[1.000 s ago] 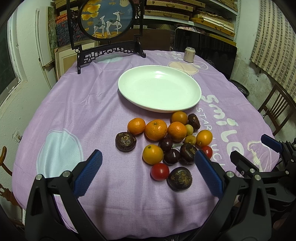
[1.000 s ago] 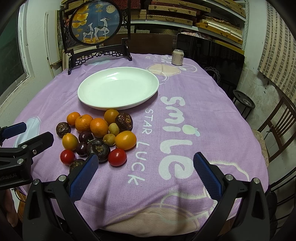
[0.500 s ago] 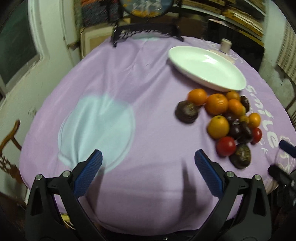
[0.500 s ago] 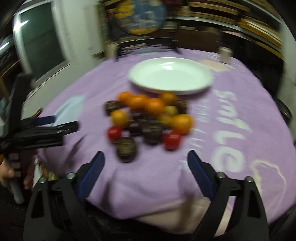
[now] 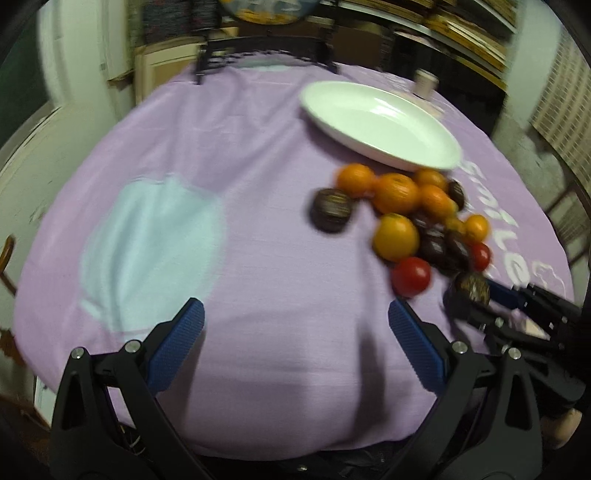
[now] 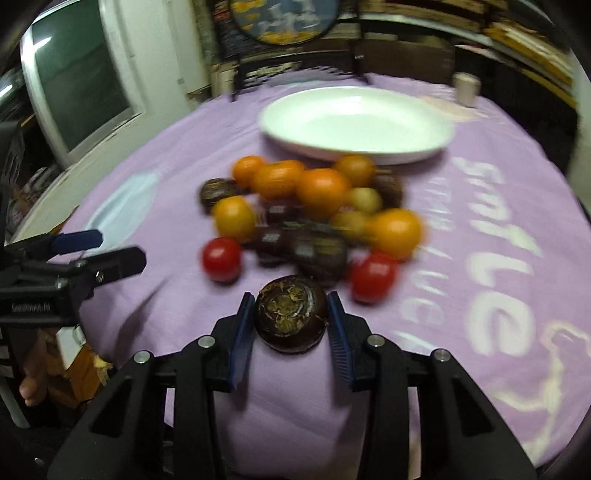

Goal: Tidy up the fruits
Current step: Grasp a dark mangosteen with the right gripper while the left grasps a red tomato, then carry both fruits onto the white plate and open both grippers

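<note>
A heap of fruit lies on the purple cloth: oranges [image 6: 322, 191], dark mangosteens [image 6: 319, 253], red tomatoes [image 6: 221, 258] and small yellow fruits [image 6: 365, 199]. An empty white plate [image 6: 354, 125] stands behind the heap. My right gripper [image 6: 291, 317] is shut on a dark mangosteen [image 6: 291, 314] at the near edge of the heap; it also shows in the left wrist view [image 5: 471, 291]. My left gripper [image 5: 295, 332] is open and empty over bare cloth, left of the heap [image 5: 395, 236]. Both views are blurred.
A framed round picture on a black stand [image 6: 284, 18] and a small can [image 6: 466, 86] stand at the table's far side. A wooden chair [image 5: 569, 221] is at the right. A pale blue patch [image 5: 147, 240] marks the cloth's left part.
My right gripper has swung left to the fruit heap and closed on the nearest mangosteen. My left gripper has moved left, away from the heap, and stays open.
</note>
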`<move>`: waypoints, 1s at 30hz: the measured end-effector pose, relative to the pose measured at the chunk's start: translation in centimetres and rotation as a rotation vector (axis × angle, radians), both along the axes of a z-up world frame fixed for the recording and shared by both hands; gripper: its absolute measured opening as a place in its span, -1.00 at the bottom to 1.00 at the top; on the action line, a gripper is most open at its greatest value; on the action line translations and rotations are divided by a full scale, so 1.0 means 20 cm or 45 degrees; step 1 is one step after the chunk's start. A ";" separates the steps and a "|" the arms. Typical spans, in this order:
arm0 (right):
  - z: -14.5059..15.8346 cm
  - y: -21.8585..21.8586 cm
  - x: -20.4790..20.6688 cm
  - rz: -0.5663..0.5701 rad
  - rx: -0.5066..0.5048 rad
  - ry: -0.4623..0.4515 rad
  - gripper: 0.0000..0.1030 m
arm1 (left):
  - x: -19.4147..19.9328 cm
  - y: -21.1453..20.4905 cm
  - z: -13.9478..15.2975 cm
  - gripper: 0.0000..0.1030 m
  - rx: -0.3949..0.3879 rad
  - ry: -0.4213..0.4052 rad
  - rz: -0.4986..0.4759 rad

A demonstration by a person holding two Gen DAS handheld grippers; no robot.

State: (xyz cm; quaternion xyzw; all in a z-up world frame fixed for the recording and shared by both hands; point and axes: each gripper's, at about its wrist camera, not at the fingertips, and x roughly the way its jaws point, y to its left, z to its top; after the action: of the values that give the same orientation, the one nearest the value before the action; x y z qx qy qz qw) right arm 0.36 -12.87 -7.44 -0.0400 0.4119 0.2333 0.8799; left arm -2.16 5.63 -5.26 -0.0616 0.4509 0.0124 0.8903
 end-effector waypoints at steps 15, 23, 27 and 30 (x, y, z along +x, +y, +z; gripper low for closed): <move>-0.04 -0.36 0.03 -0.213 0.039 0.027 -0.21 | 0.17 -0.42 -0.07 -0.08 0.059 0.030 -0.230; -0.01 -0.38 0.05 -0.211 0.084 0.007 -0.22 | 0.15 -0.43 -0.05 -0.39 0.015 0.022 -0.276; 0.04 -0.39 0.07 -0.217 0.101 -0.015 -0.22 | 0.15 -0.39 0.02 -0.39 -0.003 -0.013 -0.271; 0.09 -0.38 0.15 -0.203 0.104 -0.023 -0.22 | 0.17 -0.36 0.11 -0.39 -0.018 -0.060 -0.275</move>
State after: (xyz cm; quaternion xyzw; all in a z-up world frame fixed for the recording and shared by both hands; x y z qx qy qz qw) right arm 3.30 -20.39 -5.66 0.0266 0.3959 0.1788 0.9003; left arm 1.26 -1.52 -3.12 -0.0195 0.4340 -0.0881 0.8964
